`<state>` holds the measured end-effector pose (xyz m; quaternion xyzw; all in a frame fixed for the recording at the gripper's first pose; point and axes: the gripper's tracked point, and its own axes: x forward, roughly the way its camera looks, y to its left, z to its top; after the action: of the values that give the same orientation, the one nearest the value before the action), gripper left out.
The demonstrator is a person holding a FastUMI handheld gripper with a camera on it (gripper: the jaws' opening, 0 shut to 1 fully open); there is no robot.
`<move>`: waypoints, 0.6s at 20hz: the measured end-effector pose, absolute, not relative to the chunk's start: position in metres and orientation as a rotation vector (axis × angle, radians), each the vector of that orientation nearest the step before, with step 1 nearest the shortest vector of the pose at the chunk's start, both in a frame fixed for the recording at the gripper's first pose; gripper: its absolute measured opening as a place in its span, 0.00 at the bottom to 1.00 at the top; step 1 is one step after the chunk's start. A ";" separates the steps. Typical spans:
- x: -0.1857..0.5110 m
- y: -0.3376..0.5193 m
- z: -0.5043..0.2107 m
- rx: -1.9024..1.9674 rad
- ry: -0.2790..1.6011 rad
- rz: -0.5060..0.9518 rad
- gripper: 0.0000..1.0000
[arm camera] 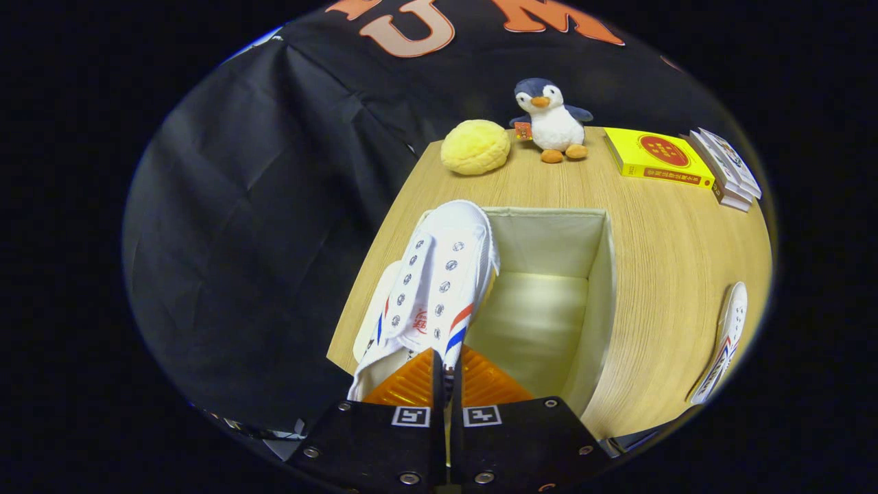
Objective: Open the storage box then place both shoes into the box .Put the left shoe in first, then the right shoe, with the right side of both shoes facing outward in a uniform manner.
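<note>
Gripper (447, 374): ribbed fingers (405, 387), black mounts w/ square markers, silver screws.

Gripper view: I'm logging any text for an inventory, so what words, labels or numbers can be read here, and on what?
None can be read.
Yellow book: red round emblem and a strip of print, too small.
Booklets: cover print blurred.
Shoe held in the gripper: red mark on the tongue, illegible.
Penguin: orange tag, too small.

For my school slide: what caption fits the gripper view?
Gripper shut on a white shoe, held over the open storage box.
</note>
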<state>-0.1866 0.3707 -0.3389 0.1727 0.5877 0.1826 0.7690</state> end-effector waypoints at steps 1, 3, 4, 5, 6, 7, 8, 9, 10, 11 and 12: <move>-0.189 0.370 -0.339 0.376 1.281 0.390 0.03; -0.188 0.373 -0.339 0.405 1.274 0.372 0.03; -0.192 0.375 -0.341 0.418 1.288 0.370 0.03; -0.198 0.377 -0.343 0.430 1.320 0.362 0.03; -0.202 0.379 -0.343 0.436 1.331 0.362 0.03; -0.202 0.380 -0.346 0.423 1.325 0.379 0.03; -0.201 0.380 -0.347 0.424 1.325 0.376 0.03; -0.203 0.382 -0.347 0.426 1.329 0.371 0.03; -0.202 0.381 -0.347 0.423 1.323 0.365 0.03; -0.203 0.382 -0.348 0.410 1.323 0.364 0.03; -0.205 0.383 -0.350 0.398 1.336 0.362 0.04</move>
<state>-0.2048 0.3834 -0.3500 0.1820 0.6119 0.1656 0.7517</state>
